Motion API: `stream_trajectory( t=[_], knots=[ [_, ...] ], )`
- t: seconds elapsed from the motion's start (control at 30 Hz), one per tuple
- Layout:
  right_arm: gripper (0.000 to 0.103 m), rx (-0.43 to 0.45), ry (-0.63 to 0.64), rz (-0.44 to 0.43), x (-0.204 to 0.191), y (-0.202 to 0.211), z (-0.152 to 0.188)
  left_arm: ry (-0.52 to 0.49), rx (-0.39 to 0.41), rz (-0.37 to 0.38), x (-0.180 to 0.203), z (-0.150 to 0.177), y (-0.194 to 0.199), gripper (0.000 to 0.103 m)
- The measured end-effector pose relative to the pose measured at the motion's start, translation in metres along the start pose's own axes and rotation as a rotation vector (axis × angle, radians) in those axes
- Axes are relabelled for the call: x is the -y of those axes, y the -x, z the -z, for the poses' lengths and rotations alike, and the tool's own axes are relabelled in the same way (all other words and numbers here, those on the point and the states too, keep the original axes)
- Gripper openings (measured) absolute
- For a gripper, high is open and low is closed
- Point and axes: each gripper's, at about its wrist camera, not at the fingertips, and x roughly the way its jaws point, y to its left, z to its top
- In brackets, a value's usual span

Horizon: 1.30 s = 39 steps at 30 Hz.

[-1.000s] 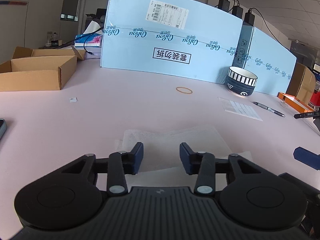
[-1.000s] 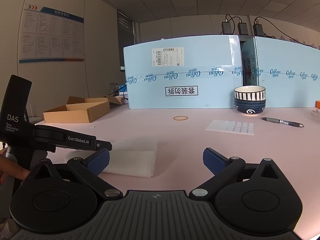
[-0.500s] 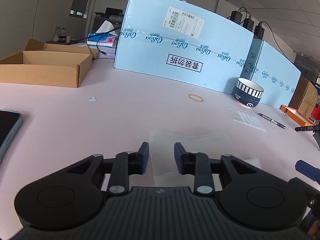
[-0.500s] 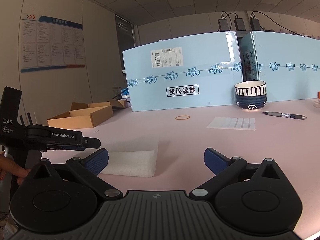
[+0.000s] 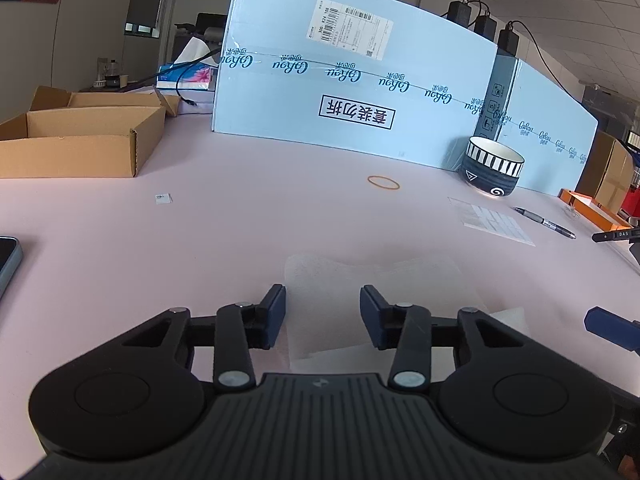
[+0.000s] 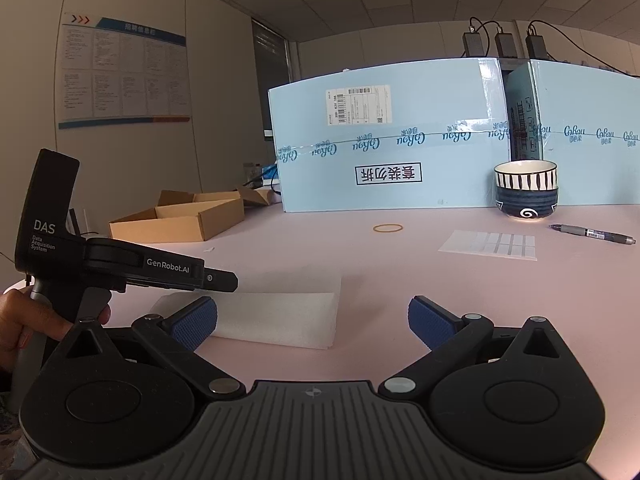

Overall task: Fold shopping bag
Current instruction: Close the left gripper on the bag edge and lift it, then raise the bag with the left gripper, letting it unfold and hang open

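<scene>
shopping bag (image 5: 372, 280) folded flat on the pink desk (image 5: 240, 220)
left hand-held gripper (image 5: 322, 308) closing just above it, pads not yet pinching; right hand-held gripper (image 6: 312, 322) spread beside it.

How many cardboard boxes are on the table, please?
2: an open brown box at the far left and another at the far right edge; others may be hidden behind the blue panels.

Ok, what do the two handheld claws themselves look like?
Both are matte black. Each has a ribbed body, two round discs, silver pivot pins and blue textured pads. The left claw carries white lettering in the right wrist view: DAS, Data Acquisition System, GenRobot.AI. The right claw looks identical.
</scene>
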Motion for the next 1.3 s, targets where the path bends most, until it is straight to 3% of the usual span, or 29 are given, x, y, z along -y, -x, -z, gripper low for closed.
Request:
stream_trajectory(
  t=[0.1, 0.33, 0.43, 0.53, 0.6, 0.67, 0.73, 0.97, 1.07, 1.17, 1.3],
  knots=[
    [0.103, -0.006, 0.002, -0.004, 0.001, 0.000, -0.001, 0.038, 0.009, 0.076, -0.004, 0.003, -0.002, 0.002],
    [0.100, -0.055, 0.091, 0.022, -0.005, -0.007, -0.009, 0.096, 0.075, 0.196, -0.008, 0.001, 0.000, 0.001],
    [0.090, -0.056, 0.168, 0.045, -0.010, -0.013, -0.020, 0.108, 0.138, 0.243, -0.011, -0.010, 0.006, 0.002],
    [0.062, -0.042, 0.200, 0.029, -0.015, -0.017, -0.033, 0.099, 0.180, 0.246, -0.012, -0.023, 0.010, 0.002],
    [0.031, -0.032, 0.218, 0.015, -0.020, -0.023, -0.040, 0.099, 0.200, 0.251, -0.016, -0.030, 0.009, 0.002],
    [0.014, -0.040, 0.208, -0.012, -0.023, -0.032, -0.041, 0.121, 0.202, 0.261, -0.022, -0.029, 0.004, 0.002],
    [0.013, -0.072, 0.167, -0.054, -0.024, -0.045, -0.039, 0.169, 0.167, 0.285, -0.032, -0.025, -0.007, 0.002],
    [0.014, -0.136, 0.149, -0.082, -0.029, -0.076, -0.037, 0.346, 0.037, 0.412, -0.059, -0.018, -0.035, 0.002],
    [0.018, -0.133, 0.177, -0.077, -0.032, -0.077, -0.040, 0.317, 0.027, 0.444, -0.055, -0.016, -0.035, 0.002],
    [0.030, -0.126, 0.216, -0.071, -0.036, -0.072, -0.044, 0.344, 0.003, 0.447, -0.058, -0.013, -0.040, 0.003],
    [0.033, -0.106, 0.268, -0.059, -0.039, -0.062, -0.056, 0.353, 0.008, 0.460, -0.059, -0.012, -0.040, 0.013]
  ],
)
